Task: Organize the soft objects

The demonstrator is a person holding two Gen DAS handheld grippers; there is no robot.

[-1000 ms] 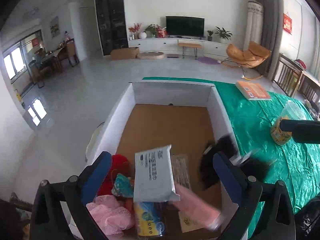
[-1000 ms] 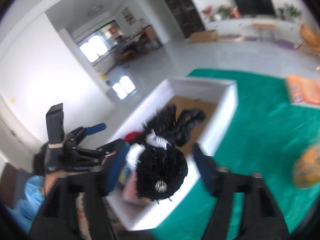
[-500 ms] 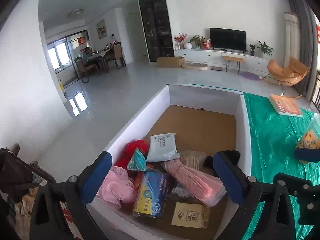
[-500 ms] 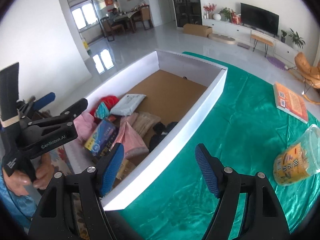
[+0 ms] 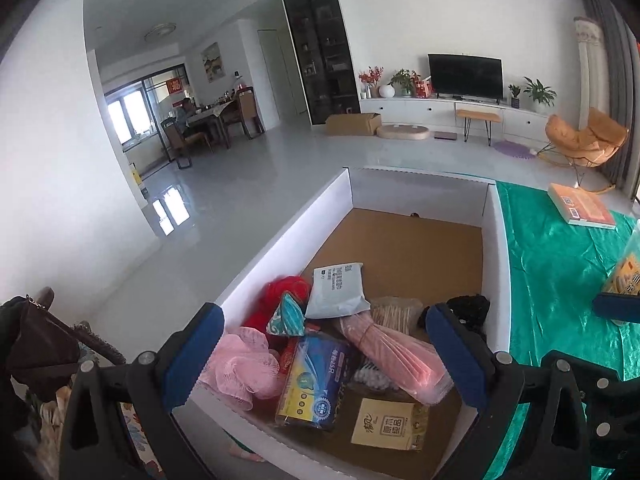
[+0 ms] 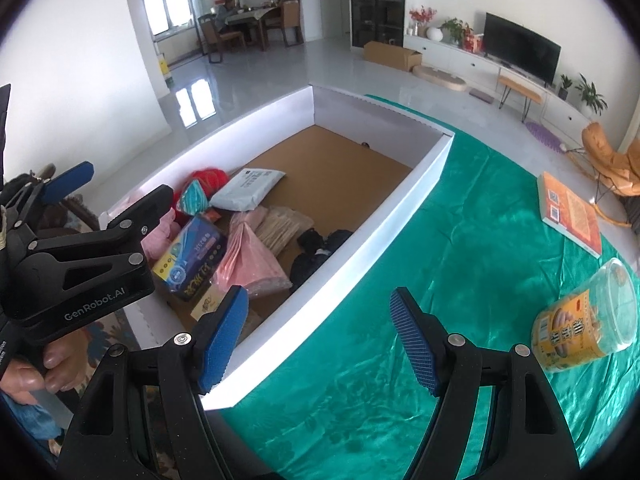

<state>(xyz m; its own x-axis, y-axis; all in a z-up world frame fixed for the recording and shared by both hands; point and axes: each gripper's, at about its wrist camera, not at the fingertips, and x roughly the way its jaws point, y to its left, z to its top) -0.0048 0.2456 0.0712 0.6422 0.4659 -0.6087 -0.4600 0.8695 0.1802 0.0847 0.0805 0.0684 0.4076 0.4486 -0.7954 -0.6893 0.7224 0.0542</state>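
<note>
Apparently most of the sorting is done: the long white-walled cardboard box with a brown floor (image 6: 400, 208) sits on the desk draped in shiny green cloth (image 6: 460, 280), and its near end holds a heap of soft things. In the left wrist view these are a pink mesh bath puff (image 5: 244, 364), a red knitted bundle (image 5: 280, 300), a small teal patterned pouch (image 5: 286, 316), a grey-white soft mailer pack (image 5: 338, 290), a blue-and-yellow wrapped packet (image 5: 314, 384), a pink plastic-wrapped roll (image 5: 396, 352), a bag of cotton swabs (image 5: 394, 312) and a black fuzzy item (image 5: 468, 310) against the right wall. The far half of the box floor is bare. The left gripper (image 5: 324, 344) hangs over the near end of the box with its blue-padded fingers wide apart and nothing between them; the right gripper (image 6: 318, 344) hovers over the green cloth just outside the box's long wall, fingers also spread and empty. Outside the box only an orange book (image 6: 570, 212) and a clear plastic jar with a yellow label lying on its side (image 6: 584, 320) are in view on the cloth, and neither looks soft, so little or nothing seems left to move, though the desk beyond these views cannot be judged.
</note>
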